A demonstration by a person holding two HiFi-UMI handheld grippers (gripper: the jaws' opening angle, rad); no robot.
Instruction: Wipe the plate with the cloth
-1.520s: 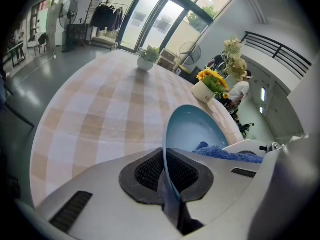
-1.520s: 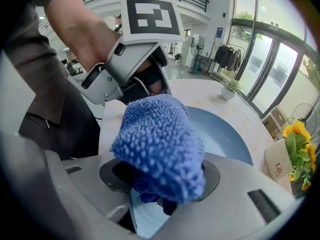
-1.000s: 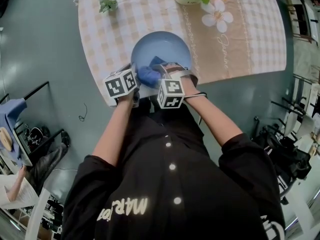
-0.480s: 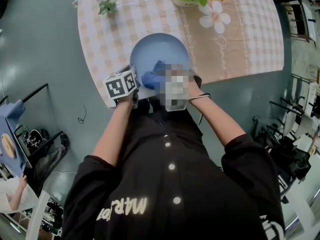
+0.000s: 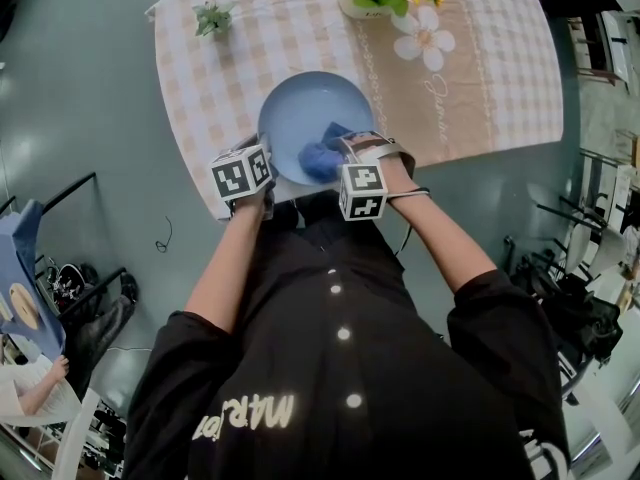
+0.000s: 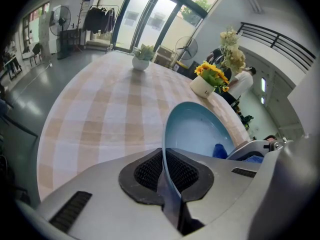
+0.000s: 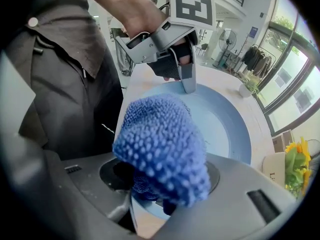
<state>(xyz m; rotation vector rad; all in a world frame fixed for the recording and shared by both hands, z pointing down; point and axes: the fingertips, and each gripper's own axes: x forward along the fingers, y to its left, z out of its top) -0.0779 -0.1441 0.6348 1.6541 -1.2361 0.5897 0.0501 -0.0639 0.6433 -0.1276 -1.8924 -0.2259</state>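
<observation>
Since a second before, the right gripper (image 5: 340, 148) had carried the blue cloth (image 5: 322, 156) a short way across the near part of the plate (image 5: 315, 118), away from the left-hand rim and toward the middle, while the left gripper (image 6: 166, 178) had stayed where it was.

From where I stood, the wiping looked to be in full swing. The pale blue plate lay on the checked tabletop (image 5: 200, 78) near its front edge, and the cloth was bunched up and resting on the plate's inner surface.

The left gripper's jaws were pinched almost together on the plate's near rim, which ran edge-on between the two ribbed pads and kept the plate from sliding. The right gripper's jaws were closed on a wad of the cloth, which bulged out past the tips and pointed steeply down at the plate.

To my eye, the next stroke would call for sweeping the cloth on over the far and right-hand parts of the bowl. It would need steady downward pressure, and the left grip would have to hold firm.
</observation>
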